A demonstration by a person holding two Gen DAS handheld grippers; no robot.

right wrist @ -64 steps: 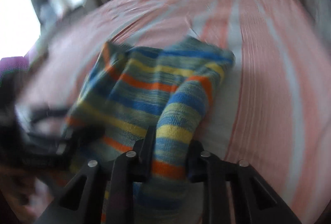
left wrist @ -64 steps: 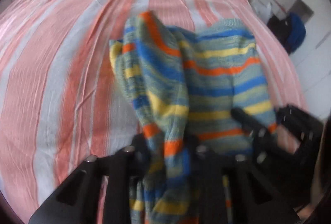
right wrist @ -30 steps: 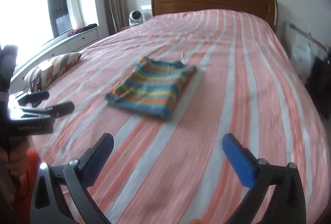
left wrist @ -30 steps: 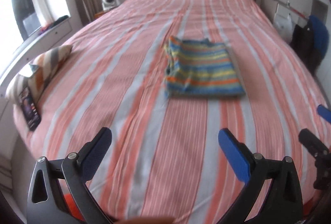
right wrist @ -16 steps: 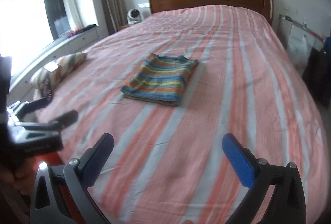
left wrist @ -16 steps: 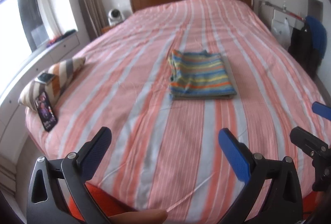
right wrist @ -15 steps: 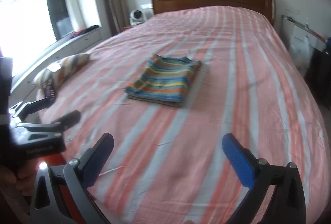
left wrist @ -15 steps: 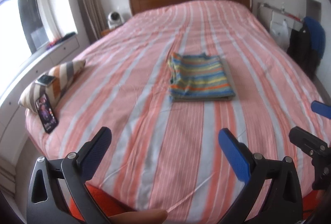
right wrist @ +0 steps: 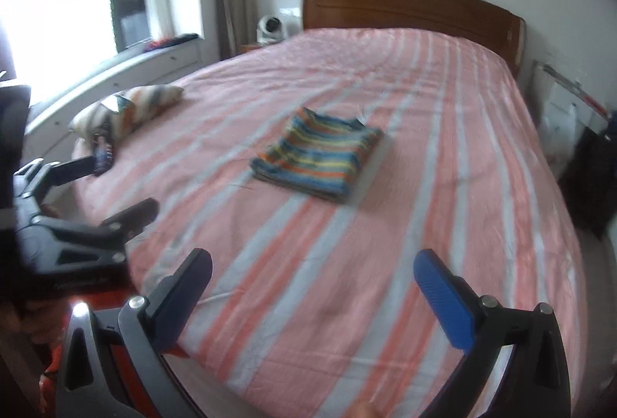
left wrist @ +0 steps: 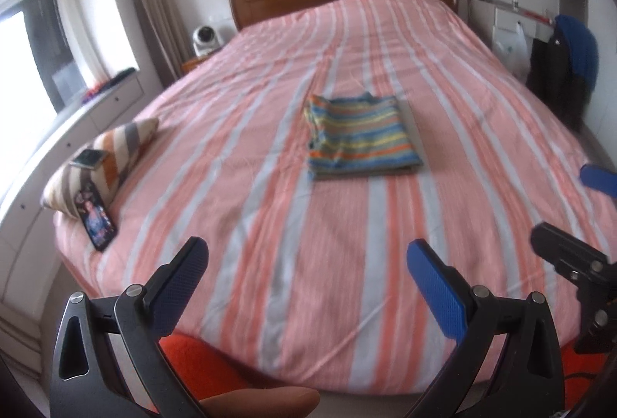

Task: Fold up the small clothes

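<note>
Tongs first: in the left wrist view our left tongs (left wrist: 306,265) gape wide and hold nothing, well short of the folded striped garment (left wrist: 360,136) lying flat mid-bed (left wrist: 482,132). We judge the fold done; if we reach back in, a blue fingertip (left wrist: 435,287) could catch the top layer and drag it open. A phone (left wrist: 98,221) leans on the striped pillow (left wrist: 104,157) at the bed's edge.

From the right wrist view our right tongs (right wrist: 312,281) also stand wide and empty. The garment (right wrist: 318,157) looks thick, and its loose near edge could slump.
</note>
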